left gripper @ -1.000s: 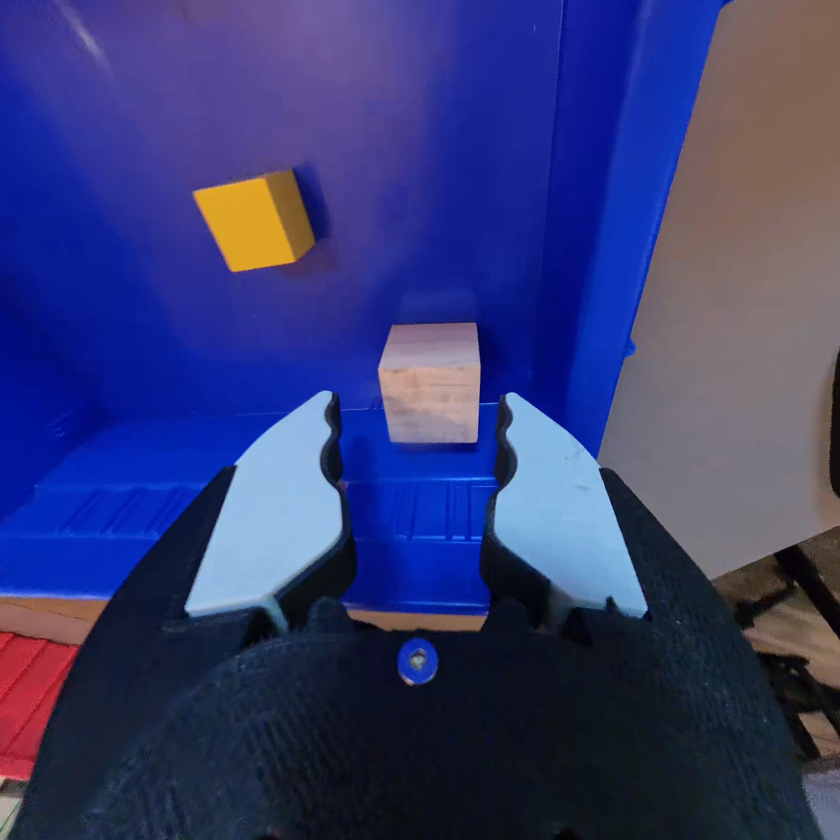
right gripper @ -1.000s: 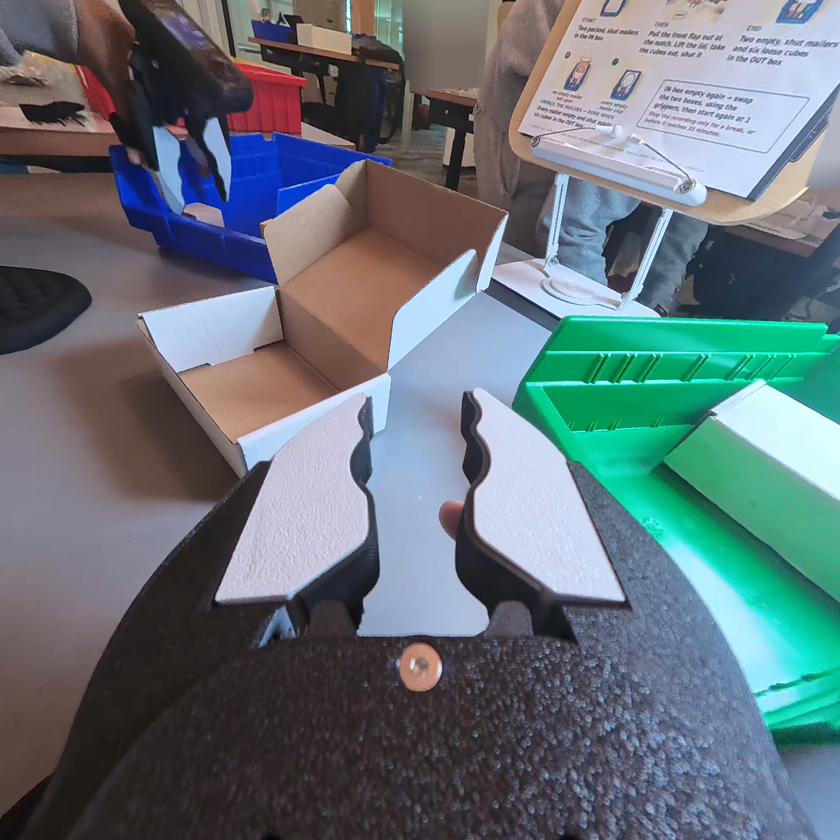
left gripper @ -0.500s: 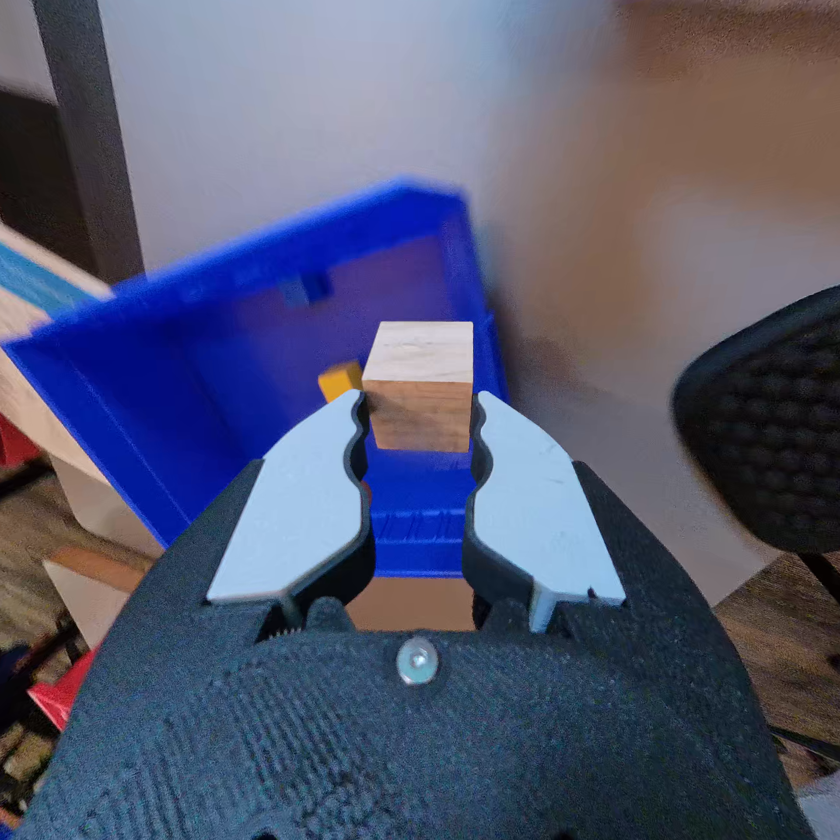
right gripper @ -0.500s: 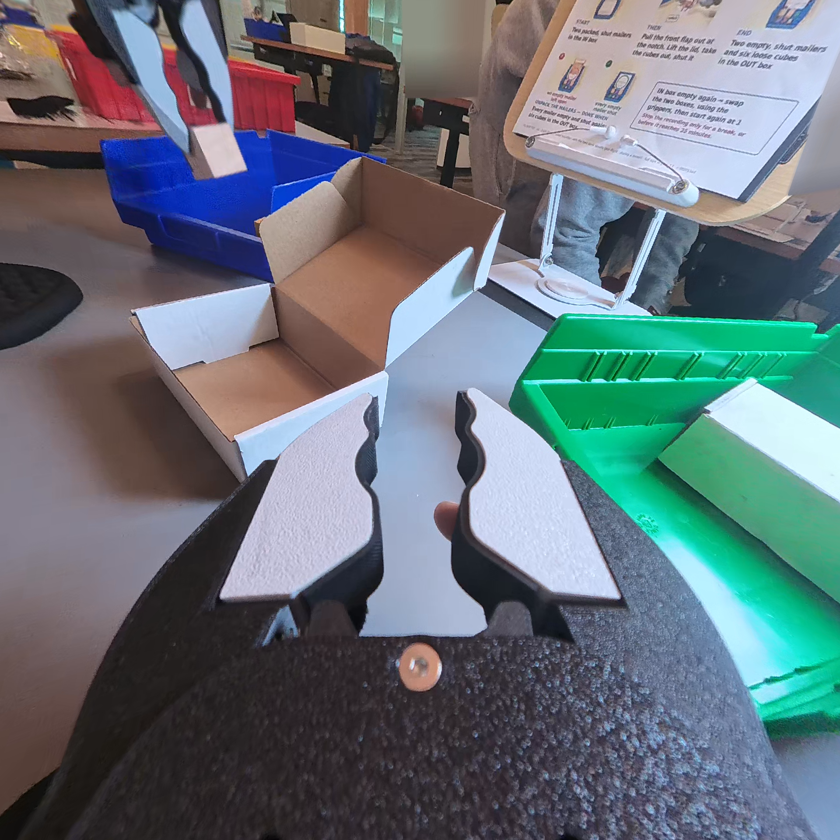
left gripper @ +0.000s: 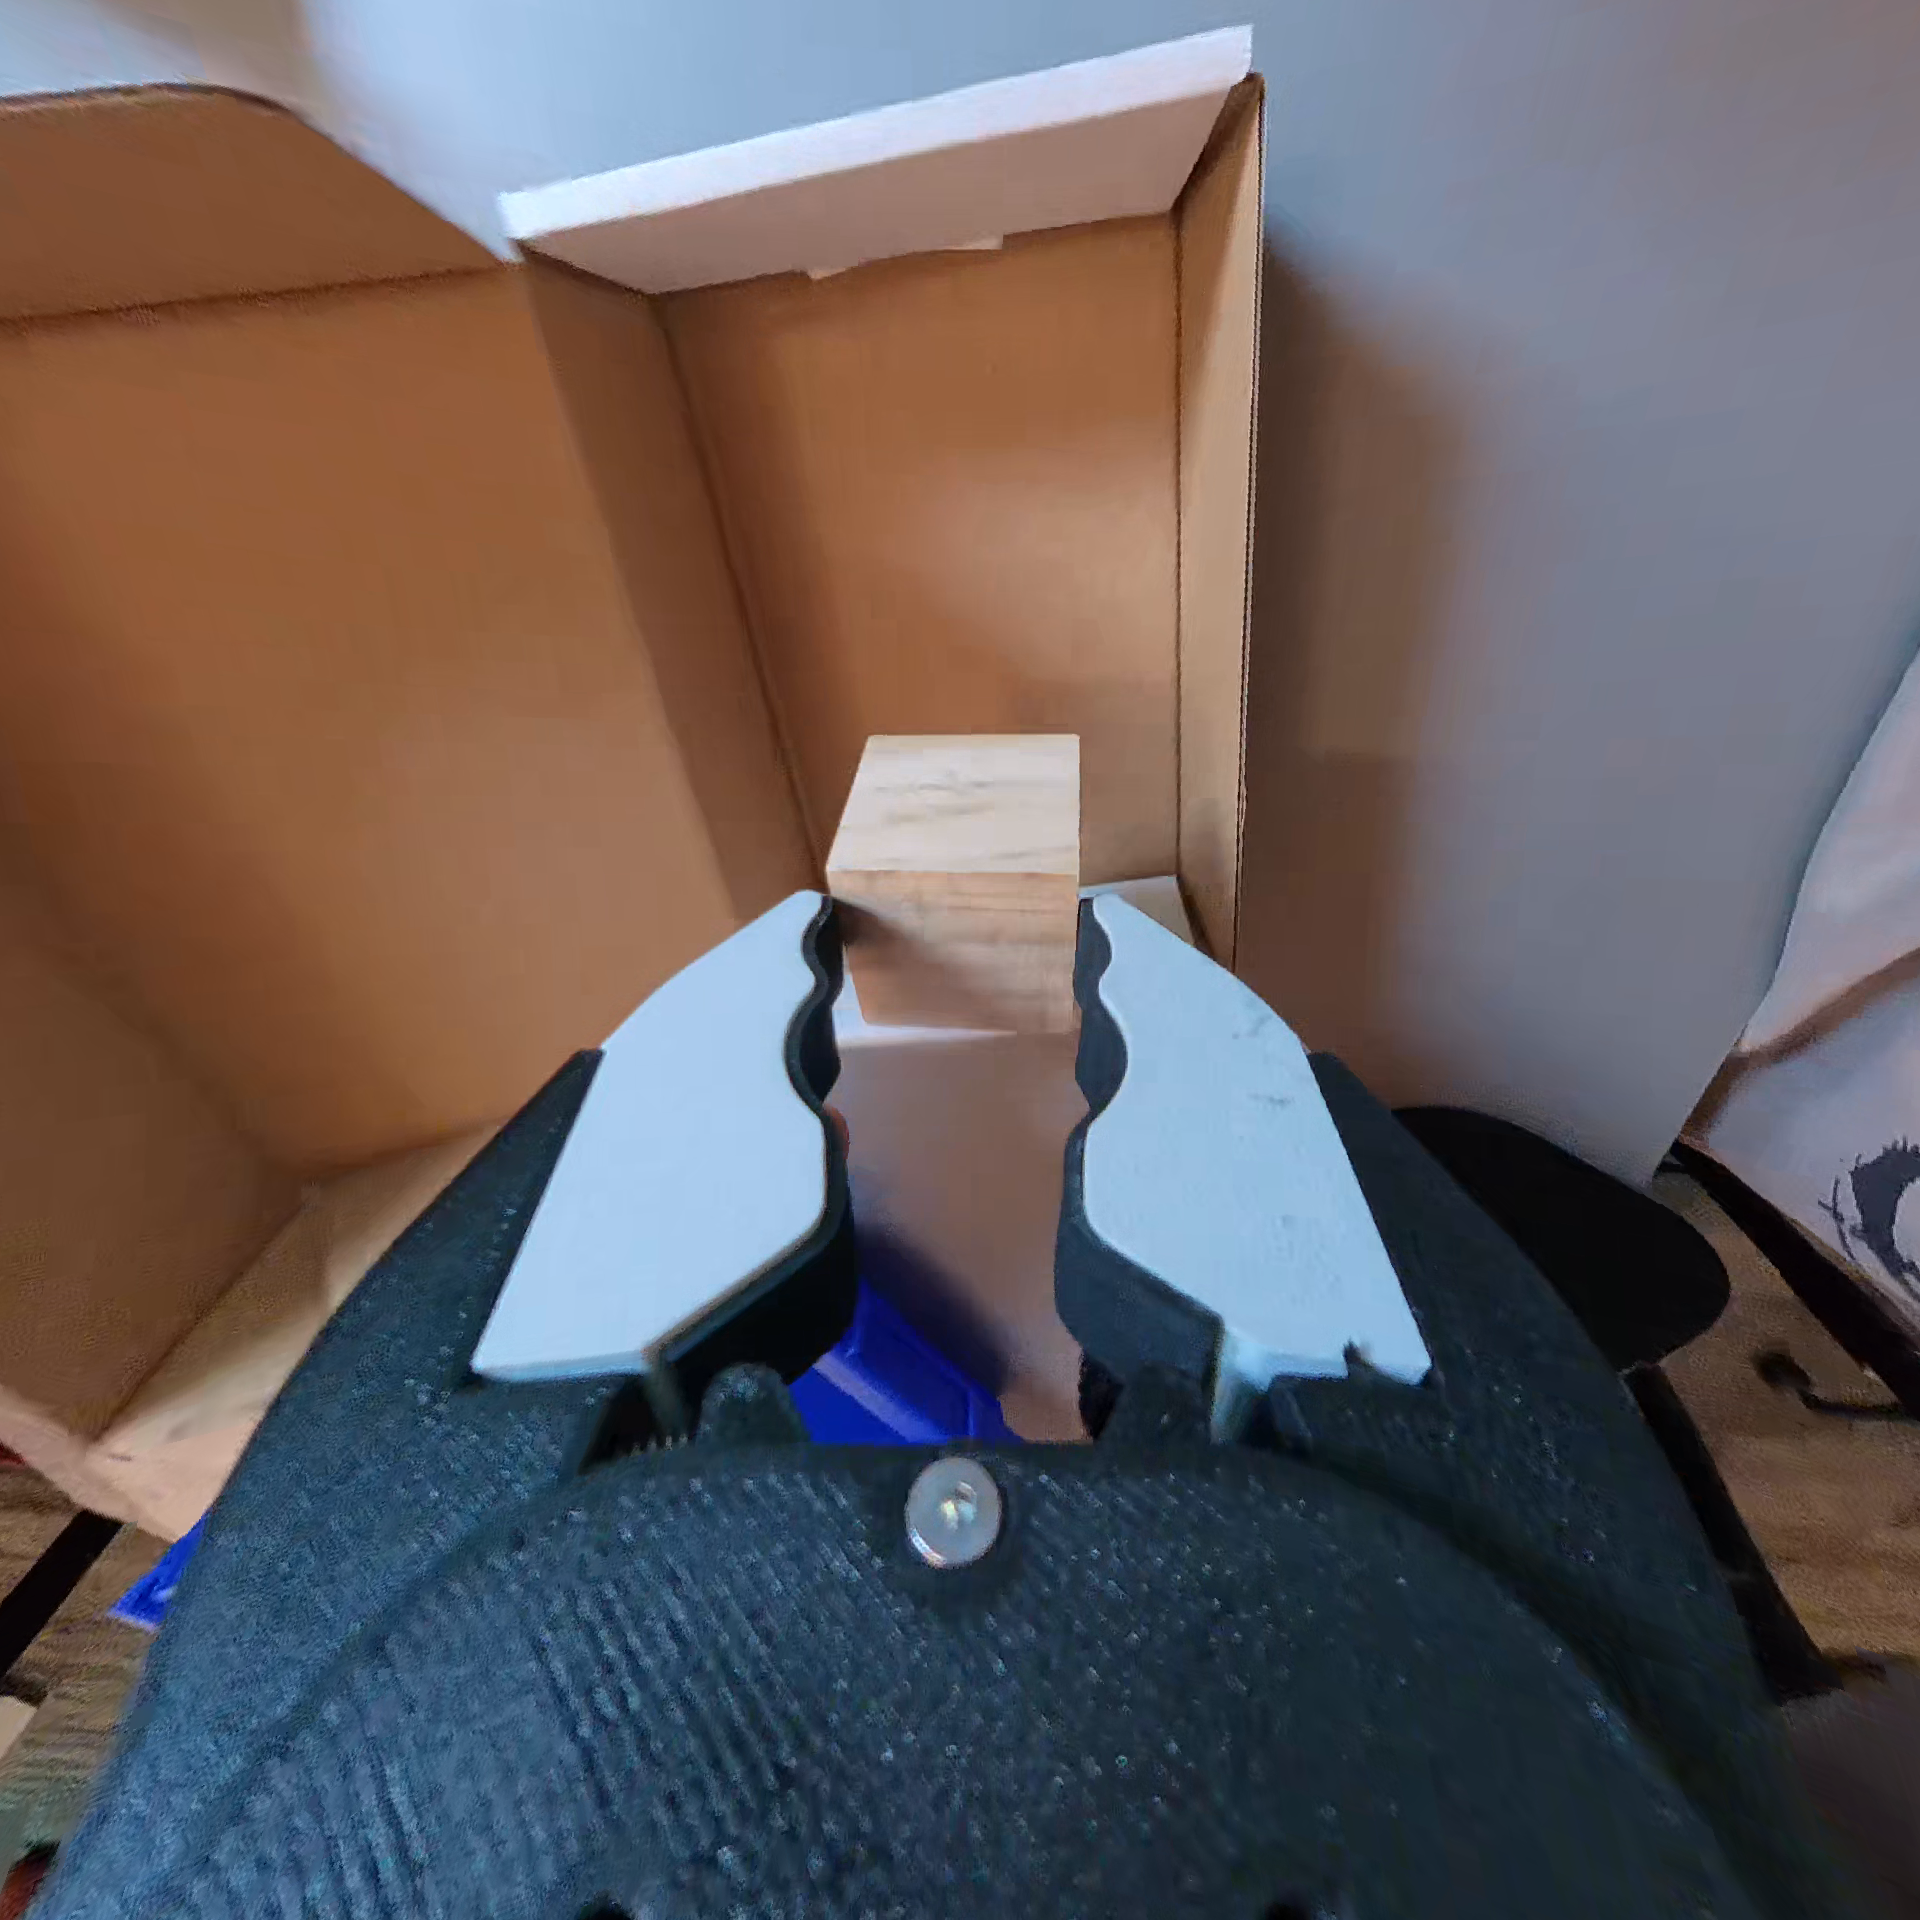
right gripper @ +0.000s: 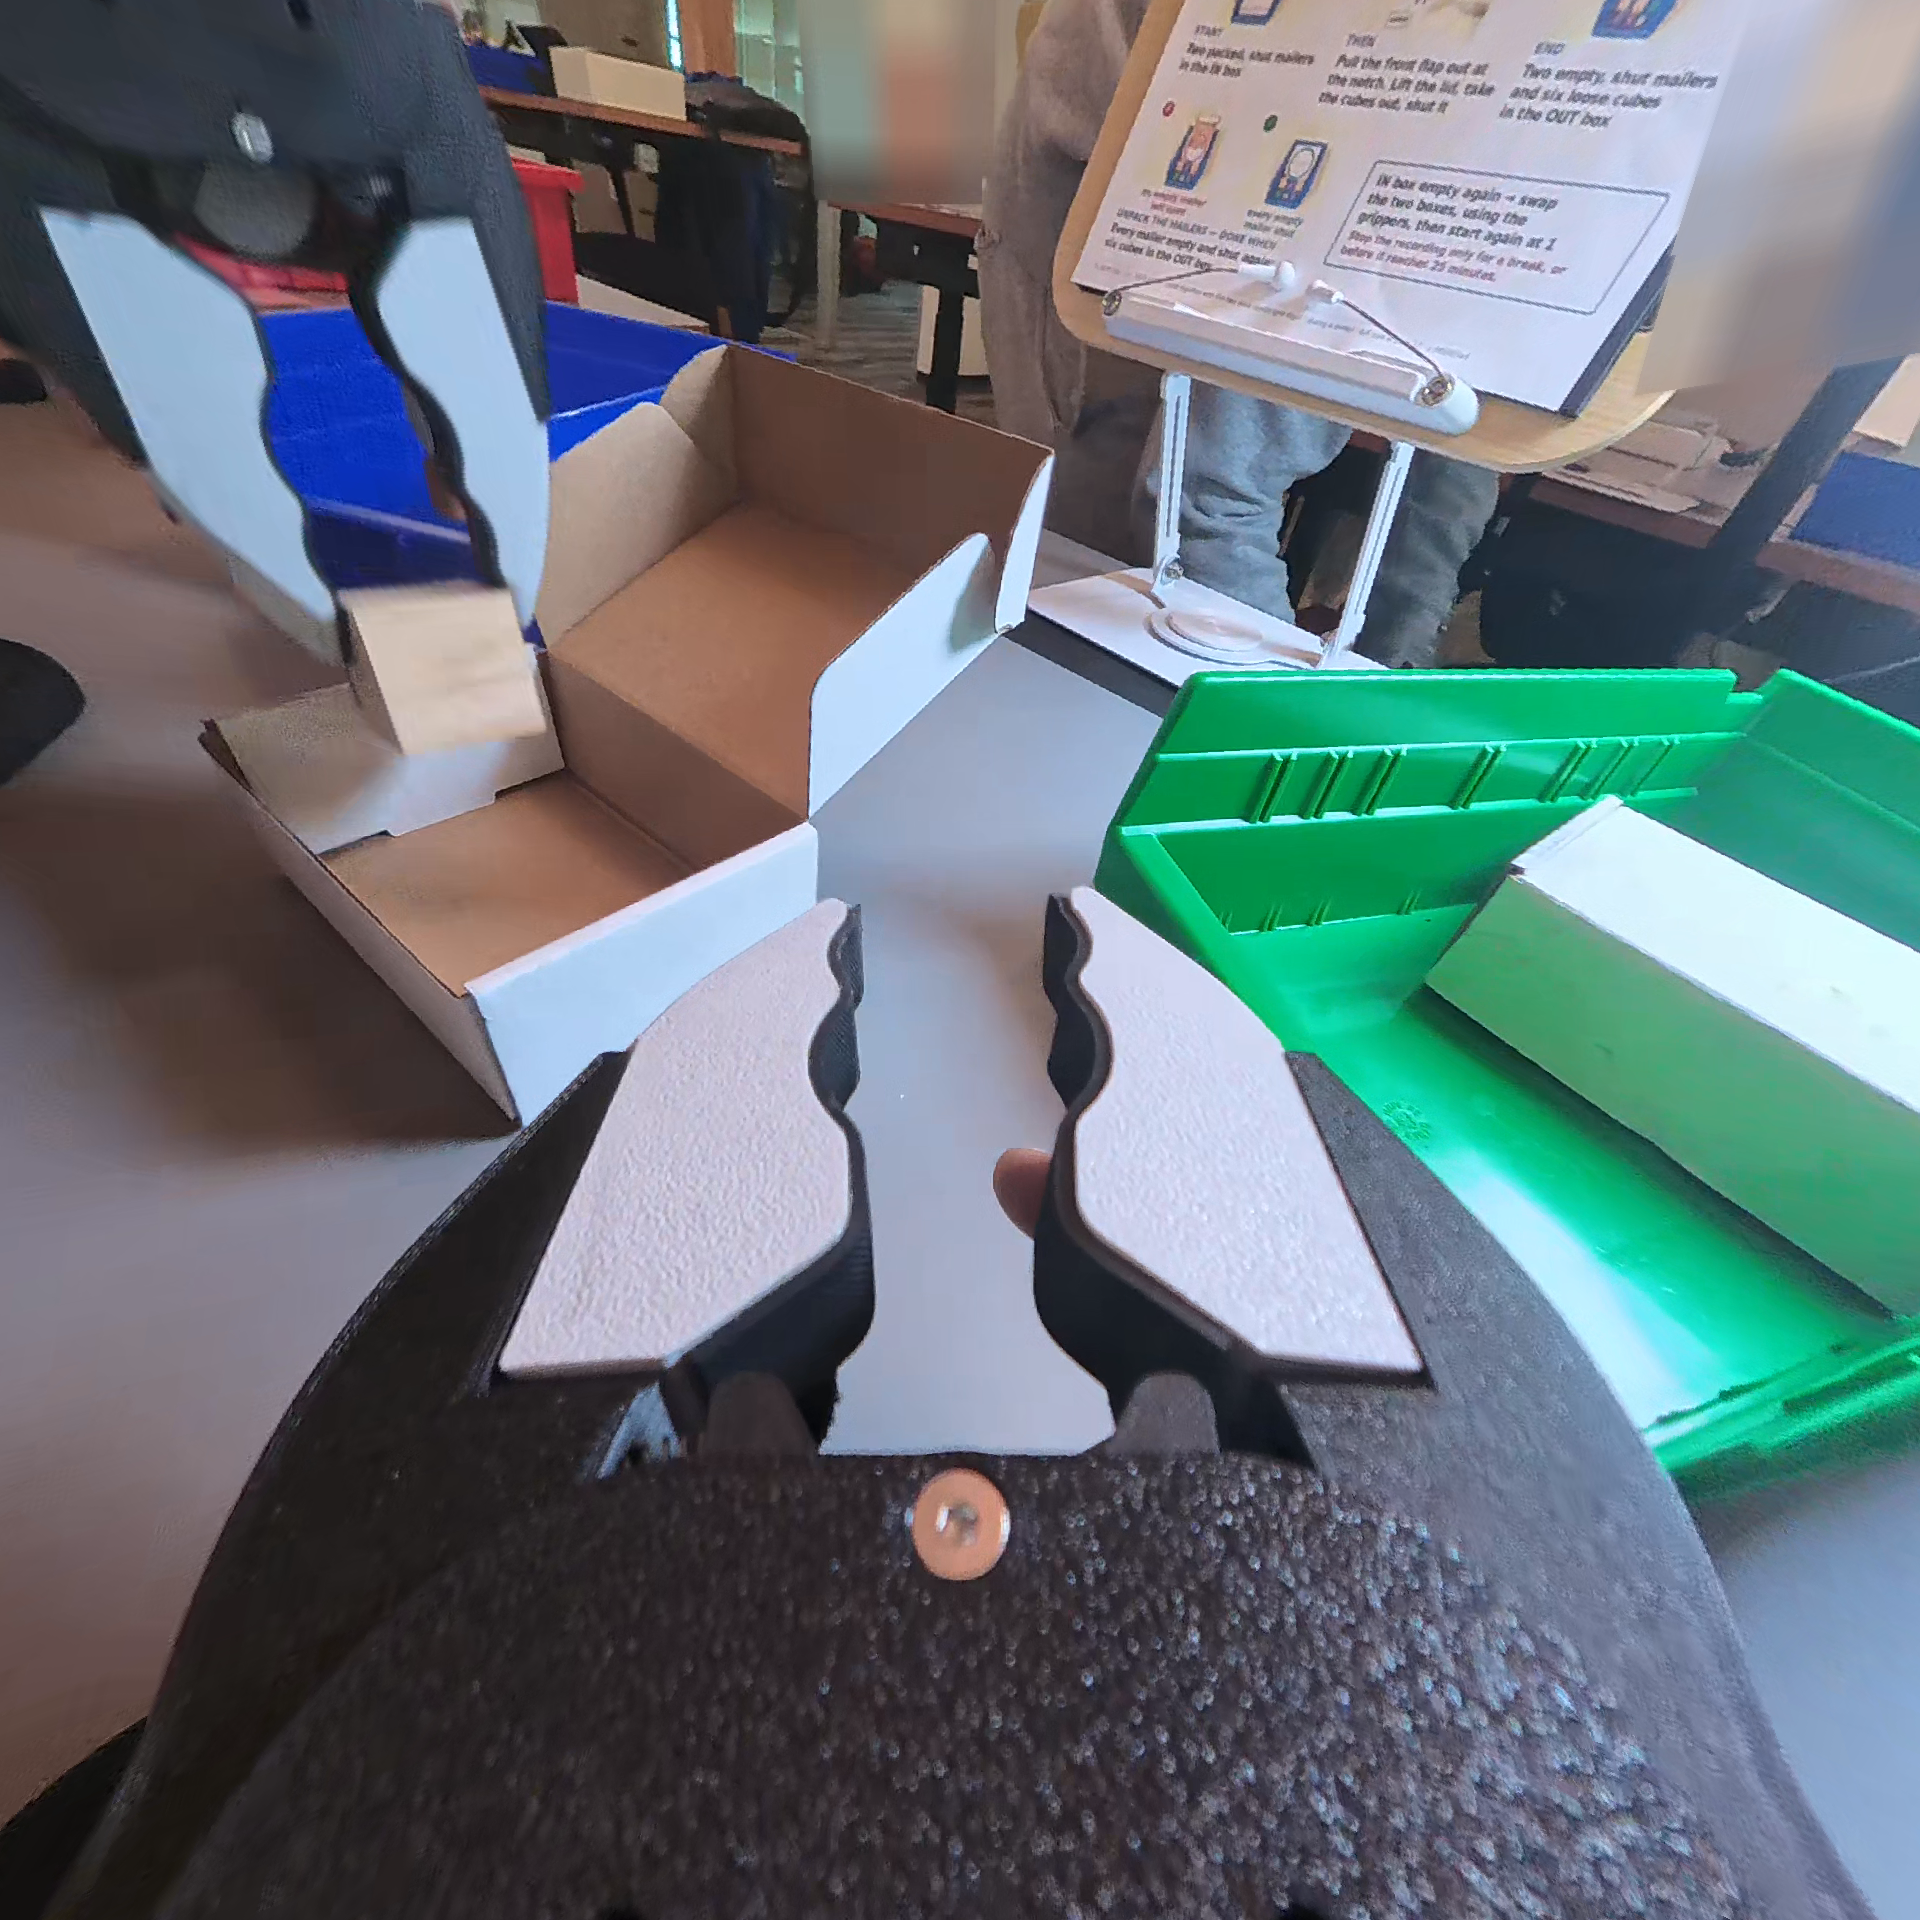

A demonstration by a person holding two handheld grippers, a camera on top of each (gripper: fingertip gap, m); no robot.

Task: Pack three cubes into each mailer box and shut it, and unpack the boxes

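Observation:
My left gripper is shut on a plain wooden cube and holds it above the open mailer box, whose brown inside looks empty. In the right wrist view the left gripper hangs with the cube over the box's far left corner. My right gripper is open and empty, low over the grey table just in front of the box. A shut white mailer box lies in the green bin at the right.
A blue bin stands behind the open box. A wooden clipboard stand with an instruction sheet is at the back right. A black round pad lies on the table left of the box. A person stands behind the table. There is about 20 cm between the tips of the two grippers.
My left gripper closed on the wooden cube in the blue bin, lifted it out and carried it over the open mailer box. The right gripper has stayed nearly still.

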